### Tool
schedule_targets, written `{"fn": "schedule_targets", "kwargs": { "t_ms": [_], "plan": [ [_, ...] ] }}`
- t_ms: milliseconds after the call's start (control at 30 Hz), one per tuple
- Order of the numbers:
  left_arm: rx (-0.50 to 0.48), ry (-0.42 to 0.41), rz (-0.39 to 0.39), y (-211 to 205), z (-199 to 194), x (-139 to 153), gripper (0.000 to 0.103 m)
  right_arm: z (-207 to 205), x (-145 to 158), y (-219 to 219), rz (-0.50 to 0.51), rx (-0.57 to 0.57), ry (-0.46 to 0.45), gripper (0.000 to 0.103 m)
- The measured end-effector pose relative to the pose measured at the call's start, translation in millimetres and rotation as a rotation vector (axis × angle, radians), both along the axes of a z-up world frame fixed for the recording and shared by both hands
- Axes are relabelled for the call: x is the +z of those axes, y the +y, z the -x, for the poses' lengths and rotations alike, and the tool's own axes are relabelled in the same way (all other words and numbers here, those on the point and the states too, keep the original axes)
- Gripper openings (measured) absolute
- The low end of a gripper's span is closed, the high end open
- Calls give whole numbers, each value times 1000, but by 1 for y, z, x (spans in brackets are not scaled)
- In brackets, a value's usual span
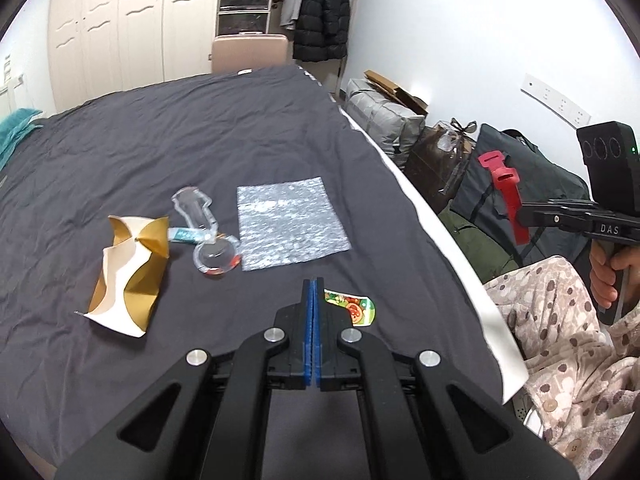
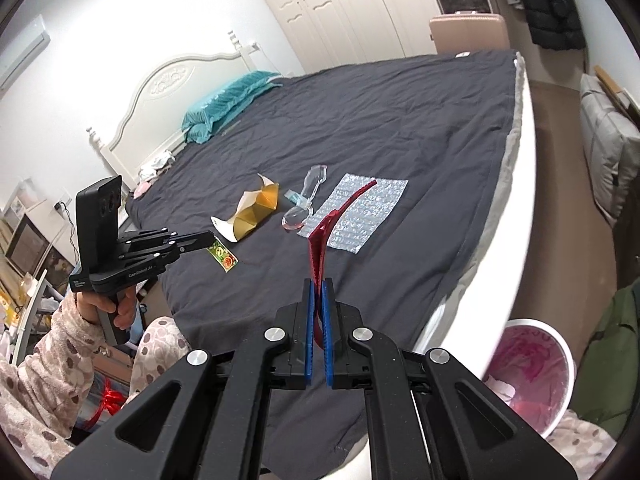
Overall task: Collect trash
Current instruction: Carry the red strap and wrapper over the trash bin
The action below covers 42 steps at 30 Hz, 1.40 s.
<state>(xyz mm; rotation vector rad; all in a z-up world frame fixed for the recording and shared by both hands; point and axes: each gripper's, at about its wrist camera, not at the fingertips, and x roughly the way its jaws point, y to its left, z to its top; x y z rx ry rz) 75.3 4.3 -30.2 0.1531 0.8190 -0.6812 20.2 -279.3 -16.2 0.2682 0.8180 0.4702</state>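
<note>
Left wrist view: left gripper (image 1: 313,282) has its blue pads pressed together w/ a colourful wrapper (image 1: 354,307) pinched at the tips, its printed end sticking out to the right above the dark duvet (image 1: 200,128). Beyond the tips on the duvet lie a clear blister (image 1: 204,236), a gold box (image 1: 128,276) to its left and a bubble-wrap sheet (image 1: 290,224) to its right, all apart from the gripper. Off the bed's right edge, right gripper (image 1: 520,216) is held in a hand (image 1: 608,276) in a spotted sleeve, w/ a red strip (image 1: 506,192) clamped in its closed jaws. Right wrist view: right gripper (image 2: 319,286) is closed on the red strip (image 2: 320,240), which stands up from the pads and bends away over the bubble wrap (image 2: 360,212). Blister (image 2: 304,204) and gold box (image 2: 252,212) lie left of that on the duvet (image 2: 400,120). Left gripper (image 2: 212,238) shows at left, wrapper (image 2: 224,258) hanging from its tips. A white bin (image 2: 536,376) w/ pink liner stands on the floor, lower right, beside the bed; teal pillow (image 2: 224,100) near the headboard.
</note>
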Motion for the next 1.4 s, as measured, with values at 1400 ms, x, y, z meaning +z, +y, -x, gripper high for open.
{"fn": "schedule_targets", "kwargs": {
  "t_ms": [1400],
  "plan": [
    [-549,42,-265,-340,12,-38,0,75,-79,-239,17,-228,125,3]
  ]
}}
